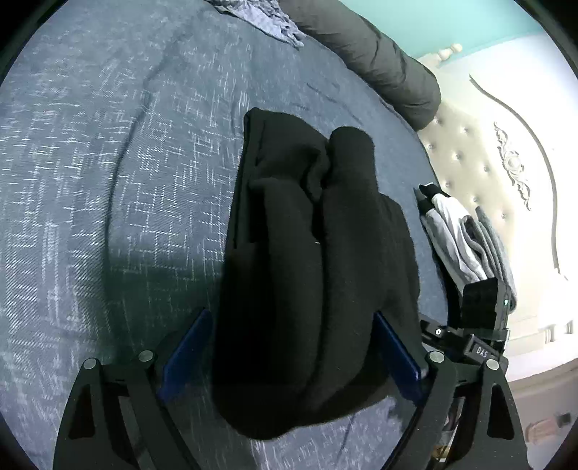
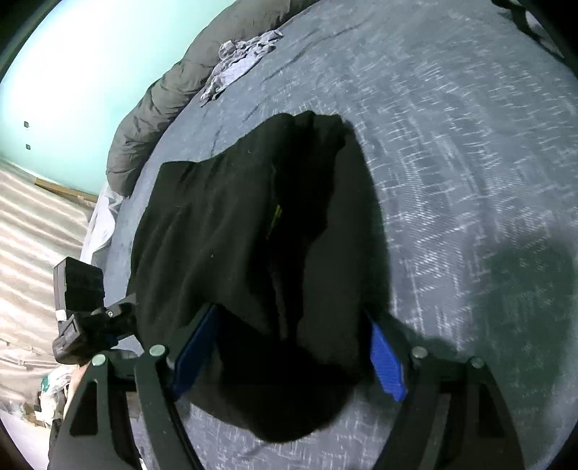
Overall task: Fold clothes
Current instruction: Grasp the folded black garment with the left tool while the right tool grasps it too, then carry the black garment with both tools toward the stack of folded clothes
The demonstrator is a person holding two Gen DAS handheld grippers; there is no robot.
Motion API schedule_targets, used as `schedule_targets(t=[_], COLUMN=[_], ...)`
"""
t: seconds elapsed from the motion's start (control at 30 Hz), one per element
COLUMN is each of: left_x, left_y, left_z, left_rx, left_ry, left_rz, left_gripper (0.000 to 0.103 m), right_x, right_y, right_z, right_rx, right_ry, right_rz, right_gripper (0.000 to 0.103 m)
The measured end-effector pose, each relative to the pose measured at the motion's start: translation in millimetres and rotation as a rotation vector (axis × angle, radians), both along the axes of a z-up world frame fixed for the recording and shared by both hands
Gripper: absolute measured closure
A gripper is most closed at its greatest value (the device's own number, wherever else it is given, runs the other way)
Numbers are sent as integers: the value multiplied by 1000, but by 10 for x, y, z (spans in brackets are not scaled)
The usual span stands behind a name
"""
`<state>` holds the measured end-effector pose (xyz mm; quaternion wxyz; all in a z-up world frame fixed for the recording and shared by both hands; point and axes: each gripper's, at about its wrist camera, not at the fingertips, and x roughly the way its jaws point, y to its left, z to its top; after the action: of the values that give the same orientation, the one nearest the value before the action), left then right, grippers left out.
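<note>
A black garment, folded into a long thick bundle, lies on the blue patterned bedspread. Its near end sits between the blue pads of my left gripper, whose jaws stand wide and open around the cloth. In the right wrist view the same black garment spreads out on the bedspread. My right gripper is also open, with the near hem between its blue pads. Each gripper shows at the edge of the other's view, side by side at the hem.
A dark grey rolled duvet and a crumpled pale blue cloth lie at the far edge of the bed. A stack of folded grey and white clothes rests by the tufted headboard. Striped flooring lies beside the bed.
</note>
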<state>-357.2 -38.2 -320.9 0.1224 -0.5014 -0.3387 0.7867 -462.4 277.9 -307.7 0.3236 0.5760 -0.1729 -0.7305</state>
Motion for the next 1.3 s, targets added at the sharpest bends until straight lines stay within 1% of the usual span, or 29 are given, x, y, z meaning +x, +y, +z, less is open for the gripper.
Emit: schedule_targets(t=[0.1,0.13,0.2,0.23,0.27,0.3,0.33,0.37,0.4,0.43,0.5,0.53,0.6,0.7,0.97,1.13,1.3], left_x=[-28,-36,-50,-56,-65,-73,-81,-90,-100,-107,-118,-123,-127,-113,-78,-98,-116], left_y=[-3,5,30,47,67,87,107,136,168,187,198,201,211,227,275,410,669], left_z=[-48,-59,-68,-67,-62,-58,-53,-38,-16,3,52,79,136,229,571,852,1242], left_rx=[16,21,24,24,24,25,25,16,1,-6,-17,-21,-34,-48,-54,-55,-70], left_ry=[17,20,29,34,40,45,51,55,60,64,72,76,87,109,165,201,242], left_rz=[-3,-7,-15,-19,-26,-32,-38,-41,-44,-49,-54,-57,-61,-57,-57,-55,-71], left_gripper=[10,10,10,11,12,20,24,26,30,32,39,40,44,47,47,47,47], right_x=[-13,-10,14,24,35,40,43,52,63,68,79,85,83,76,61,79,87], right_y=[-24,-34,-63,-78,-94,-108,-113,-109,-103,-102,-107,-108,-116,-107,-106,32,284], right_z=[-27,-29,-24,-11,2,20,35,49,66,84,147,185,244,356,758,1058,1443], right_rx=[-23,-36,-46,-46,-45,-43,-42,-46,-52,-56,-62,-64,-67,-69,-78,-85,-80], right_ry=[-6,-8,-4,5,14,26,38,48,58,72,107,122,138,155,219,260,303], right_rz=[8,11,17,18,20,20,18,12,5,3,9,13,17,25,39,40,38], right_gripper=[24,31,37,43,45,50,54,57,61,63,67,68,70,71,71,71,71])
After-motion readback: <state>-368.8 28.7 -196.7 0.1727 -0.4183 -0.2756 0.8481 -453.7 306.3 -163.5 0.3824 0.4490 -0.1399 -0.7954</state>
